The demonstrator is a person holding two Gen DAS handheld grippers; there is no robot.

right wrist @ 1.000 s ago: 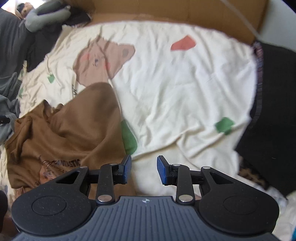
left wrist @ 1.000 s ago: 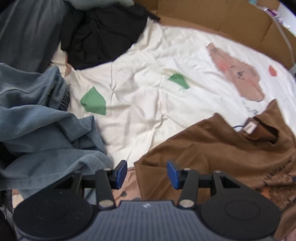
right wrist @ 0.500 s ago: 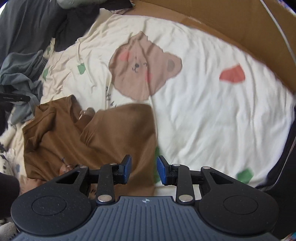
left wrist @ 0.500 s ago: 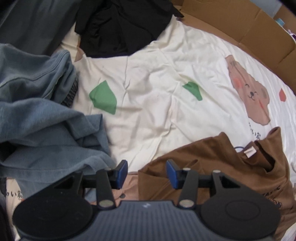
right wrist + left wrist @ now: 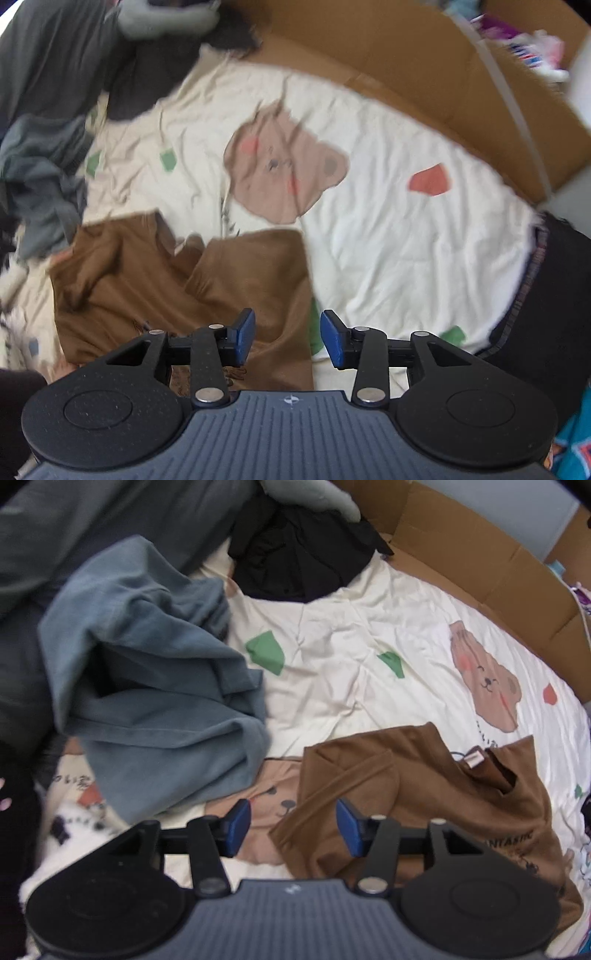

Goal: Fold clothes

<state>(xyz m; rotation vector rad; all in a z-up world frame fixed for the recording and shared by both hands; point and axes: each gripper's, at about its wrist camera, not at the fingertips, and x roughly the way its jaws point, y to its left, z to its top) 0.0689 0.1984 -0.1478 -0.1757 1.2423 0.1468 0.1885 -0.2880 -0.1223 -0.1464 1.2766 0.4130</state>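
Observation:
A brown T-shirt (image 5: 436, 797) lies partly folded on a cream bedsheet with bear prints (image 5: 340, 672), its neck label facing up. My left gripper (image 5: 293, 825) is open, hovering over the shirt's left lower corner with nothing between its blue pads. In the right wrist view the same brown T-shirt (image 5: 221, 280) fills the lower left, one flap folded over. My right gripper (image 5: 288, 338) is open above the shirt's right edge, holding nothing.
A crumpled blue-grey garment (image 5: 155, 686) lies left of the shirt, with a black garment (image 5: 299, 557) and dark grey clothes behind it. Cardboard (image 5: 480, 561) lines the far edge of the bed. A dark fabric with a patterned hem (image 5: 546, 302) covers the right side.
Both grippers have pulled back and swung, so more of the bed and the clothes pile shows. The brown shirt lies as before. The jaws of both stayed open.

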